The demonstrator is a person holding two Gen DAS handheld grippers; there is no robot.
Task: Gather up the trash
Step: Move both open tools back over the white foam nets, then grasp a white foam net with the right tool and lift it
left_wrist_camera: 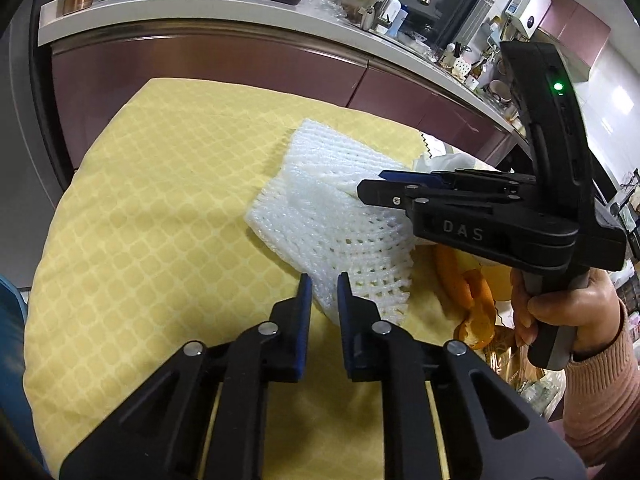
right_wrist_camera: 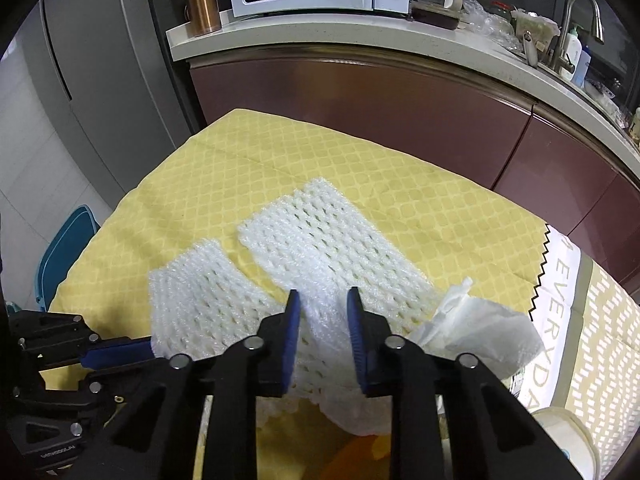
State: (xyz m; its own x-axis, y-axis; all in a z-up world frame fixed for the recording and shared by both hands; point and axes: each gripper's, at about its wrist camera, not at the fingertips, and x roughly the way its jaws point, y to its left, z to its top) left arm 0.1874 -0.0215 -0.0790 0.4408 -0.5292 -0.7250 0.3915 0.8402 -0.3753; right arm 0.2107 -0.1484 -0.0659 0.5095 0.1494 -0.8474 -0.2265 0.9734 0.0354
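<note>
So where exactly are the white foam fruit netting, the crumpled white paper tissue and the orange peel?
White foam fruit netting (right_wrist_camera: 320,236), right wrist view: middle of the larger sleeve.
Crumpled white paper tissue (right_wrist_camera: 484,324), right wrist view: its bunched middle.
Orange peel (left_wrist_camera: 476,300), left wrist view: the curled strip's middle.

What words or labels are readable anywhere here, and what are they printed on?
"DAS": raised letters on the black right hand-held gripper.
"EVERYDA", cut off: grey letters on the white-bordered cloth by the yellow patterned tablecloth.
Small embossed text on the left hand-held gripper: unreadable.
</note>
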